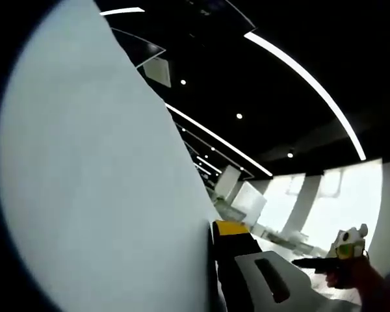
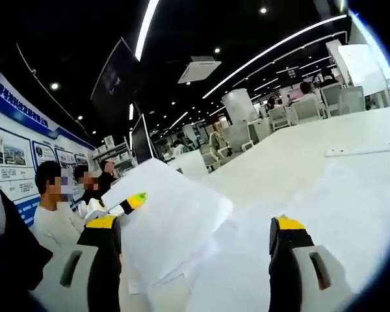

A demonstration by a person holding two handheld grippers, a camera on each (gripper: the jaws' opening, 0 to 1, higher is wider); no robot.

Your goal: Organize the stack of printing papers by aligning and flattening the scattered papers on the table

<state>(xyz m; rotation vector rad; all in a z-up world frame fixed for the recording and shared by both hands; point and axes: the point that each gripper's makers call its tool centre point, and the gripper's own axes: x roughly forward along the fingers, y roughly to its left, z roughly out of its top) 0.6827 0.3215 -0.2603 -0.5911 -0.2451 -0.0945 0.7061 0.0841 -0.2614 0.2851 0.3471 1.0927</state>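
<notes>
The left tool (image 1: 237,260) seems to pinch the lifted papers (image 2: 166,221) above the bench (image 2: 299,156), while the right tool (image 2: 195,250) is spread wide, so loose sheets may slide out.

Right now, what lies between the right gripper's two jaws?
In the right gripper view, the raised white paper stack lies across the gap of the open right gripper, nearer its left jaw, with the white table behind.

white table (image 2: 299,153), scattered papers (image 2: 175,221) lying on it; flat white strip (image 2: 363,151)
</notes>
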